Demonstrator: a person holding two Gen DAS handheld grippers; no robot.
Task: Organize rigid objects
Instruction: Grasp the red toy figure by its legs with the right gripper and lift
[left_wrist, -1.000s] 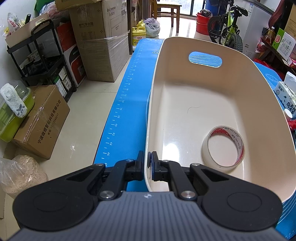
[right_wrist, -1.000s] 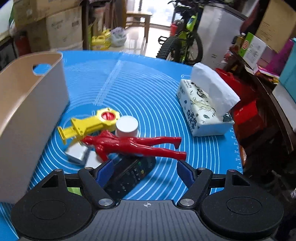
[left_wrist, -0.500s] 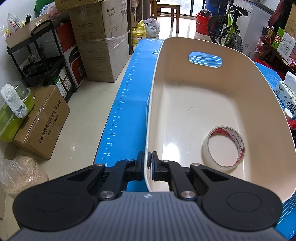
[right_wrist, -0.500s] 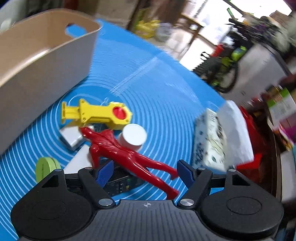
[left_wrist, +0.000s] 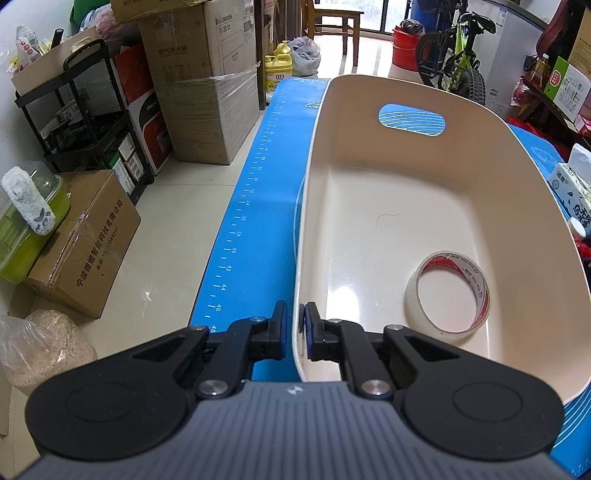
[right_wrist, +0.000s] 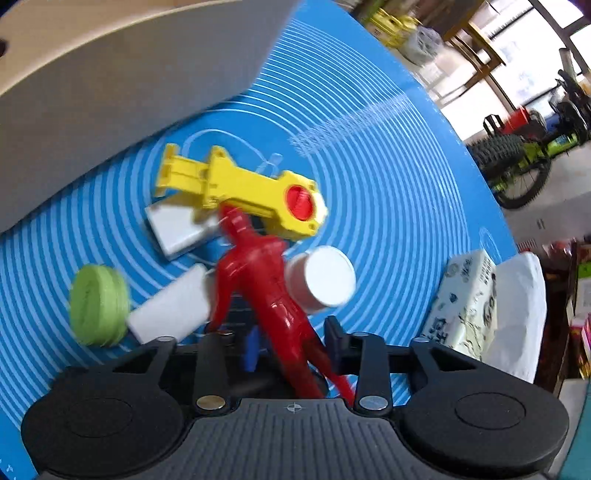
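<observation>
My right claw (right_wrist: 291, 349) just closing around red figure's legs; left claw (left_wrist: 294, 330) pinches the bin wall.
Cream bin (left_wrist: 314, 206): glossy, handle cutout, on blue mat (right_wrist: 388, 192), tape roll (left_wrist: 448, 293) inside. Red figure (right_wrist: 258, 273): shiny plastic, lying beside bin among yellow toy (right_wrist: 240, 188), white cap (right_wrist: 325, 275).

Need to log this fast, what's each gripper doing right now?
Left gripper: closed on the rim of the cream bin.
Right gripper: its fingers have just been closing around the red figure; firm grip cannot be told.
</observation>
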